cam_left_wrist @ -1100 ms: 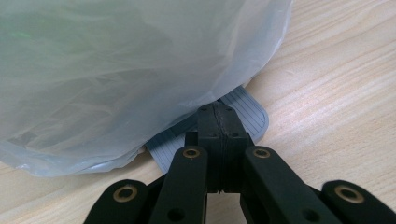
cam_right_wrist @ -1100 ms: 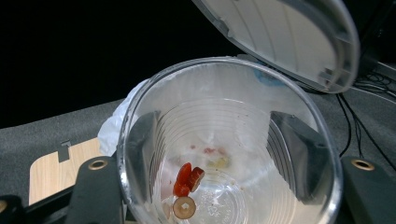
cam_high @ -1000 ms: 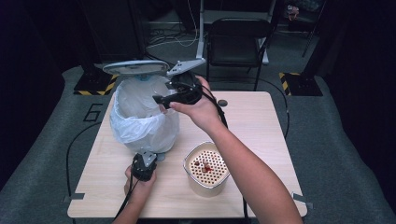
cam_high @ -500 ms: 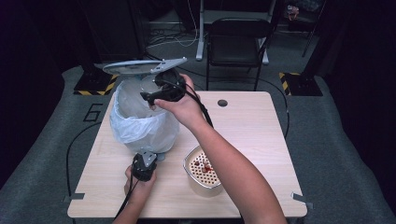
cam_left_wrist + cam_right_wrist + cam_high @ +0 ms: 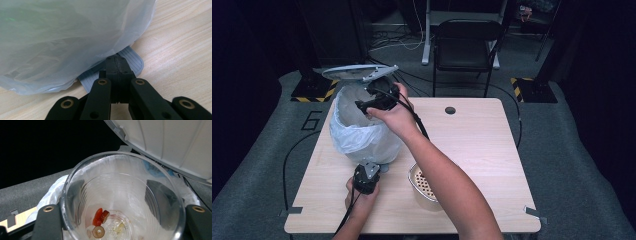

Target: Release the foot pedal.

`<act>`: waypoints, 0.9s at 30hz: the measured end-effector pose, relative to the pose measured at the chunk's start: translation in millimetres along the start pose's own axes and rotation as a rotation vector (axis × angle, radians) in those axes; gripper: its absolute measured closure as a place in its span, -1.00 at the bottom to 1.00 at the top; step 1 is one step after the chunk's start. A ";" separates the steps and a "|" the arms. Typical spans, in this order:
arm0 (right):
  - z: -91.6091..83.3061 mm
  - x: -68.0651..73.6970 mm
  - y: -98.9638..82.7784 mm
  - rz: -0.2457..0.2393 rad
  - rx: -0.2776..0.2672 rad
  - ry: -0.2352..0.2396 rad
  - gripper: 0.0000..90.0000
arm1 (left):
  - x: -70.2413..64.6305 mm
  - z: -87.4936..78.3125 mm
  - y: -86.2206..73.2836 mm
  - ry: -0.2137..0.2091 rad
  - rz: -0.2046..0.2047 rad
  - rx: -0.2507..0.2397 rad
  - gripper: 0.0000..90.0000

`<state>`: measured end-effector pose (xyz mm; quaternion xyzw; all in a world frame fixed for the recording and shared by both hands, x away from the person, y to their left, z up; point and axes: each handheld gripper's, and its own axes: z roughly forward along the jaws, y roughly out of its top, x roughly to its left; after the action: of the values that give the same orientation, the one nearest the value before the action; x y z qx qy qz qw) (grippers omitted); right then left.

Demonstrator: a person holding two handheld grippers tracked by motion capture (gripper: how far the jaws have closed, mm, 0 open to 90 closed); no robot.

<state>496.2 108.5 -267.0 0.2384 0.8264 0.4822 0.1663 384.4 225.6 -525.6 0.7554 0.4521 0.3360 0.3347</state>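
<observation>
Over the one lined bin [image 5: 362, 132] on the worktop [image 5: 482, 150], the right gripper [image 5: 373, 101] has its jaws clamped on one clear cup [image 5: 122, 200], which sits between them holding three food scraps. Low down, the left gripper [image 5: 116, 68] presses shut jaws on the bin's one pedal [image 5: 133, 61]. One perforated pot [image 5: 424, 185] stands nearby.

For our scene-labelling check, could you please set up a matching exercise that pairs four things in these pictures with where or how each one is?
Things:
1. clear plastic cup
2. grey ribbed pedal
3. grey bin lid
4. perforated cream metal container

States:
A. raised open above the white-lined bin
B. on the wooden table, beside the person's right forearm
C. under the shut left tongs, at the bin's foot
D. held in the right tongs, a few food scraps inside

Pairs: 1-D, 2-C, 3-A, 4-B
</observation>
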 end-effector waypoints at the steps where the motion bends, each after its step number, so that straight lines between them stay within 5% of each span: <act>1: 2.7 0.4 -0.3 0.005 0.004 -0.001 -0.28 | 0.2 -0.1 0.0 0.002 0.001 0.000 1.00; 5: 14.4 1.9 -2.4 0.031 0.003 -0.005 -0.36 | 0.4 -0.1 -0.1 -0.007 0.000 0.004 1.00; 10: 24.3 3.6 -6.3 0.112 -0.022 -0.012 -0.97 | 0.5 -0.1 0.0 0.001 0.000 0.000 1.00; 13: 21.6 6.1 -10.8 0.116 -0.038 -0.049 -1.00 | 0.8 0.0 0.0 -0.003 -0.003 -0.001 1.00; 21: -14.5 1.3 -28.2 0.156 -0.069 -0.032 -0.97 | 1.9 -0.8 -0.5 -0.001 -0.008 -0.014 0.99; 27: -52.2 -6.6 -48.8 0.136 -0.066 -0.045 -0.90 | 9.9 -1.2 -2.4 -0.022 -0.082 -0.036 0.83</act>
<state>463.9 46.8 -284.5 0.2991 0.7881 0.5139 0.1592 385.9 235.8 -524.8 0.7337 0.4729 0.3219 0.3666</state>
